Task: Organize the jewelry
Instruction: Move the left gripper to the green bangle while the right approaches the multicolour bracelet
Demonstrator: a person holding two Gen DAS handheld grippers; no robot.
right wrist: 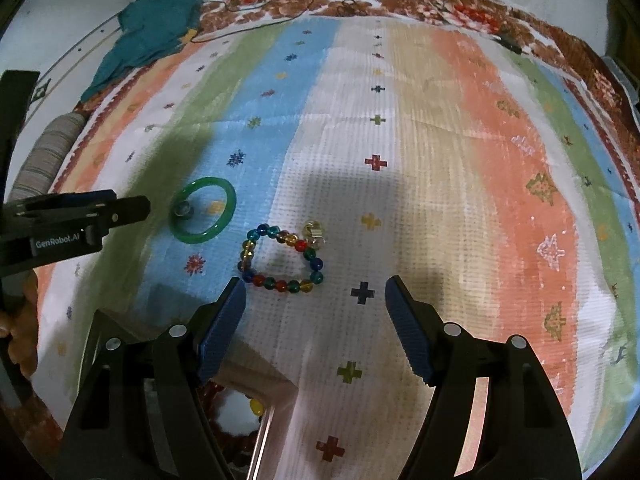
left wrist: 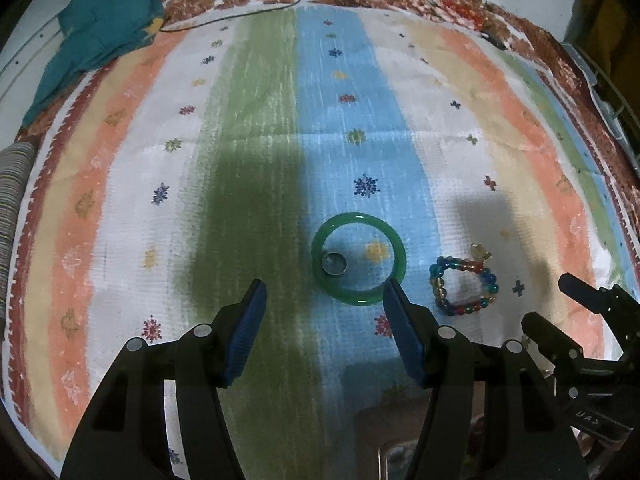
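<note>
A green bangle (left wrist: 359,259) lies flat on the striped cloth with a small metal ring (left wrist: 334,263) inside its left edge. A multicoloured bead bracelet (left wrist: 464,285) with a clear charm lies to its right. My left gripper (left wrist: 324,286) is open and empty, just short of the bangle. In the right wrist view the bead bracelet (right wrist: 280,258) lies just ahead of my open, empty right gripper (right wrist: 314,286); the bangle (right wrist: 203,210) and ring (right wrist: 183,210) lie further left. A jewelry box (right wrist: 256,400) with dark red beads and a yellow bead shows under my right gripper.
The striped cloth (left wrist: 256,140) covers the surface. A teal cloth (left wrist: 100,28) lies at the far left corner, with thin cables (left wrist: 240,12) along the far edge. The right gripper shows at the right of the left wrist view (left wrist: 576,320); the left gripper shows in the right wrist view (right wrist: 80,220).
</note>
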